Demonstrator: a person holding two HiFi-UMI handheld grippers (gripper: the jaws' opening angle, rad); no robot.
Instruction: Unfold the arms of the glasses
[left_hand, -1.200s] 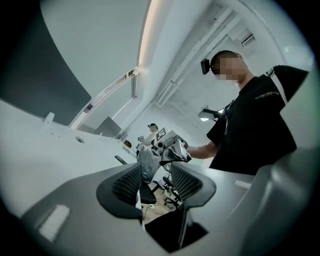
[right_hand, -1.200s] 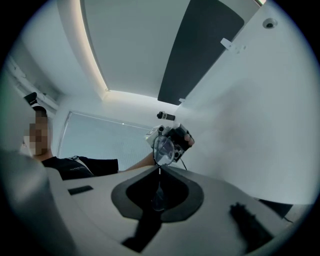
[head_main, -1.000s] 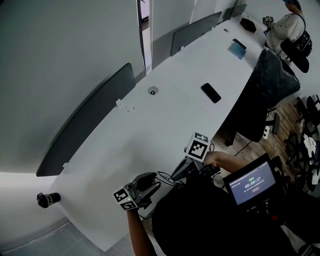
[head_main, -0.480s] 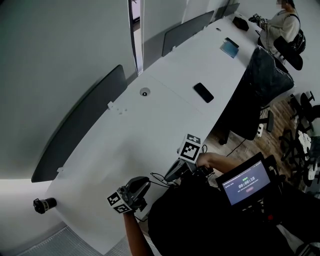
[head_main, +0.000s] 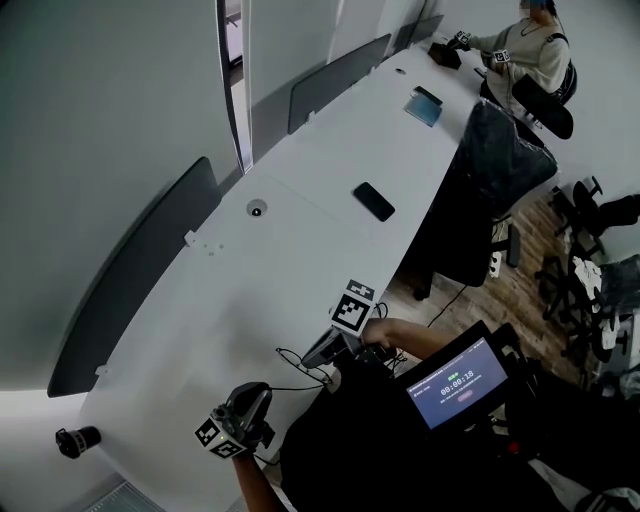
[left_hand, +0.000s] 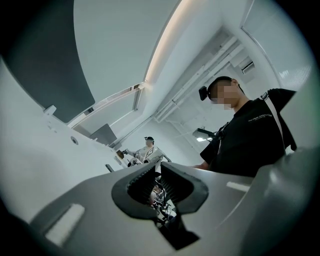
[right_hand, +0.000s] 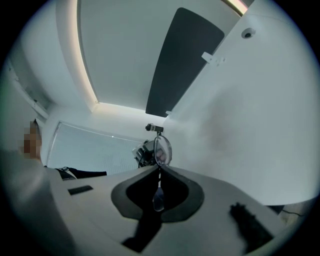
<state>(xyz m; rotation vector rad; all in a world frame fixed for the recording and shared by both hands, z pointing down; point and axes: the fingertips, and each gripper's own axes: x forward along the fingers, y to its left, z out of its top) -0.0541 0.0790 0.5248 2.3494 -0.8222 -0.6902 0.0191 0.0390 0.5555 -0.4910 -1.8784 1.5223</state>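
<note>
Mostly a head-camera pan since a second ago; both grippers are kept at the counter's (head_main: 280, 270) near edge, with the left gripper (left_hand: 157, 175) drawn slightly back. Its jaws are narrowly parted and empty, so unfolding is judged not yet begun. Glasses (right_hand: 161, 150) are clamped in the right gripper (right_hand: 159, 171). A lens is shown only in the right gripper view.

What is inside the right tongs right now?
The glasses, pinched edge-on by the right tongs: one lens sticks out past the tips, the other sits in the hollow behind them. Their arms are not visible, so folded or unfolded cannot be told.
</note>
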